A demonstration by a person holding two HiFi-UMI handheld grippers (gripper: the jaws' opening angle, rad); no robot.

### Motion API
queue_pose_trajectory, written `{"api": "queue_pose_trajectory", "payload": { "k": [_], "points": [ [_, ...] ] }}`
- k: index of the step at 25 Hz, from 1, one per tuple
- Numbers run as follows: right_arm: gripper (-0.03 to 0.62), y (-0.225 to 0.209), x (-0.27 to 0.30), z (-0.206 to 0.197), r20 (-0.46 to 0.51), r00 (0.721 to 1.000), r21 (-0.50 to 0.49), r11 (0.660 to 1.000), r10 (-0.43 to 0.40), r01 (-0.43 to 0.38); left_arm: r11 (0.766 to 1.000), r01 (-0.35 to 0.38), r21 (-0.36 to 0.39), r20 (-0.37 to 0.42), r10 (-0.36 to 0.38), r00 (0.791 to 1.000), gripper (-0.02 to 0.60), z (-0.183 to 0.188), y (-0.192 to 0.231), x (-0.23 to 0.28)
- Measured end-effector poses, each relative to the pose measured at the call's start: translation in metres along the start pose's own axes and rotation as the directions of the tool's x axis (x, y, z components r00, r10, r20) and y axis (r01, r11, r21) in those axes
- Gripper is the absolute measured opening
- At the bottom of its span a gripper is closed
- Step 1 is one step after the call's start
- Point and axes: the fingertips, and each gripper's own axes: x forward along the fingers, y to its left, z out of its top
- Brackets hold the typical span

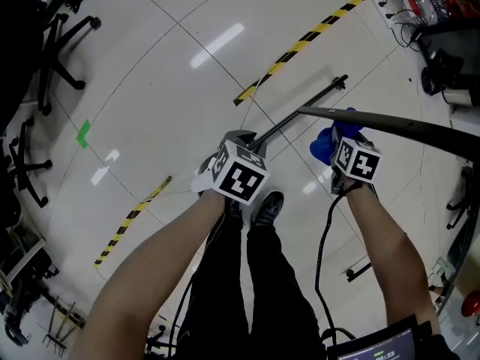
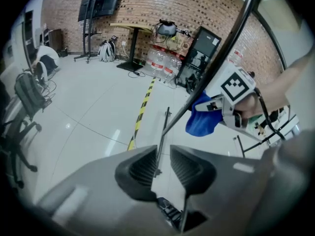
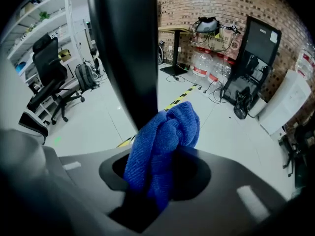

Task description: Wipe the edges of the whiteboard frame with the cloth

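Jaws of right gripper (image 3: 160,173) partly apart, clamped on a bunched blue cloth (image 3: 165,136) — cloth sits against the dark frame (image 3: 128,43) edge, near its end. Left gripper (image 2: 163,168) jaws closed together, nothing between them — only floor (image 2: 98,117) beyond. Both forearms reach forward side by side, grippers tilted steeply down, left gripper just left of the frame's end.

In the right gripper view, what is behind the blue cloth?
The dark whiteboard frame rises right behind the blue cloth, with striped floor tape beyond. The cloth covers the spot where they meet, so contact cannot be seen.
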Motion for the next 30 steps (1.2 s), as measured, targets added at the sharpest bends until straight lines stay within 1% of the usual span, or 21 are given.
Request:
{"api": "queue_pose_trajectory", "payload": {
  "k": [3, 6, 8, 11, 12, 13, 14, 15, 16, 17, 18, 19, 20, 21, 22, 23, 24, 25, 26, 27, 30],
  "points": [
    [0.152, 0.009, -0.005, -0.001, -0.016, 0.999, 0.050, 0.998, 0.039, -0.038, 0.999, 0.013, 0.051, 0.008, -0.014, 1.000, 0.080, 0.009, -0.005, -0.003],
    [0.152, 0.016, -0.011, 0.002, -0.006, 0.996, 0.130, 0.988, 0.084, -0.083, 0.987, 0.031, 0.156, 0.023, -0.035, 0.999, 0.081, 0.022, -0.015, -0.004],
    [0.152, 0.023, -0.016, 0.005, 0.010, 0.992, 0.174, 0.977, 0.123, -0.123, 0.974, 0.046, 0.224, 0.035, -0.055, 0.998, 0.090, 0.030, -0.023, -0.003],
    [0.152, 0.039, -0.027, 0.005, 0.041, 0.977, 0.220, 0.951, 0.211, -0.215, 0.949, 0.078, 0.305, 0.045, -0.097, 0.994, 0.125, 0.040, -0.037, -0.001],
    [0.152, 0.046, -0.031, 0.005, 0.052, 0.967, 0.229, 0.940, 0.249, -0.254, 0.936, 0.094, 0.338, 0.044, -0.116, 0.992, 0.145, 0.042, -0.044, -0.001],
    [0.152, 0.055, -0.036, 0.005, 0.065, 0.954, 0.232, 0.926, 0.292, -0.299, 0.918, 0.110, 0.382, 0.041, -0.136, 0.990, 0.173, 0.044, -0.051, 0.000],
    [0.152, 0.065, -0.042, 0.007, 0.080, 0.936, 0.227, 0.908, 0.343, -0.352, 0.890, 0.122, 0.440, 0.036, -0.153, 0.988, 0.199, 0.046, -0.058, 0.000],
    [0.152, 0.077, -0.049, 0.010, 0.094, 0.908, 0.208, 0.884, 0.407, -0.418, 0.850, 0.128, 0.511, 0.026, -0.164, 0.986, 0.220, 0.048, -0.065, 0.000],
    [0.152, 0.093, -0.058, 0.012, 0.104, 0.869, 0.172, 0.852, 0.484, -0.495, 0.796, 0.130, 0.591, 0.013, -0.171, 0.985, 0.242, 0.049, -0.071, 0.000],
    [0.153, 0.111, -0.068, 0.014, 0.105, 0.817, 0.124, 0.807, 0.567, -0.577, 0.728, 0.130, 0.673, -0.003, -0.173, 0.985, 0.266, 0.049, -0.077, 0.000],
    [0.153, 0.130, -0.080, 0.015, 0.099, 0.755, 0.077, 0.751, 0.648, -0.655, 0.654, 0.129, 0.746, -0.017, -0.175, 0.984, 0.290, 0.049, -0.082, 0.001],
    [0.153, 0.146, -0.092, 0.017, 0.092, 0.692, 0.047, 0.691, 0.716, -0.721, 0.587, 0.128, 0.800, -0.026, -0.179, 0.984, 0.309, 0.048, -0.086, 0.001],
    [0.153, 0.159, -0.101, 0.020, 0.092, 0.638, 0.039, 0.638, 0.764, -0.769, 0.540, 0.126, 0.832, -0.028, -0.187, 0.982, 0.326, 0.050, -0.089, 0.000],
    [0.156, 0.167, -0.108, 0.024, 0.102, 0.600, 0.052, 0.599, 0.793, -0.799, 0.519, 0.124, 0.846, -0.022, -0.199, 0.980, 0.333, 0.052, -0.091, -0.002],
    [0.161, 0.170, -0.112, 0.028, 0.121, 0.575, 0.078, 0.570, 0.809, -0.818, 0.517, 0.121, 0.848, -0.010, -0.213, 0.977, 0.333, 0.055, -0.092, -0.005],
    [0.162, 0.170, -0.115, 0.033, 0.144, 0.552, 0.110, 0.541, 0.821, -0.834, 0.520, 0.117, 0.846, 0.004, -0.227, 0.974, 0.333, 0.057, -0.094, -0.007],
    [0.170, 0.169, -0.120, 0.037, 0.164, 0.521, 0.141, 0.503, 0.837, -0.853, 0.518, 0.112, 0.848, 0.016, -0.236, 0.972, 0.333, 0.059, -0.096, -0.010],
    [0.198, 0.168, -0.125, 0.040, 0.177, 0.485, 0.161, 0.461, 0.856, -0.873, 0.503, 0.103, 0.858, 0.024, -0.239, 0.971, 0.340, 0.059, -0.098, -0.011],
    [0.234, 0.169, -0.130, 0.041, 0.178, 0.451, 0.168, 0.424, 0.875, -0.890, 0.478, 0.090, 0.874, 0.030, -0.237, 0.971, 0.348, 0.059, -0.101, -0.011],
    [0.263, 0.171, -0.135, 0.040, 0.168, 0.428, 0.165, 0.402, 0.888, -0.901, 0.446, 0.075, 0.892, 0.034, -0.232, 0.972, 0.356, 0.058, -0.103, -0.011],
    [0.273, 0.177, -0.145, 0.036, 0.120, 0.396, 0.154, 0.377, 0.910, -0.913, 0.345, 0.016, 0.939, 0.055, -0.193, 0.980, 0.357, 0.060, -0.106, -0.009]
  ]
}}
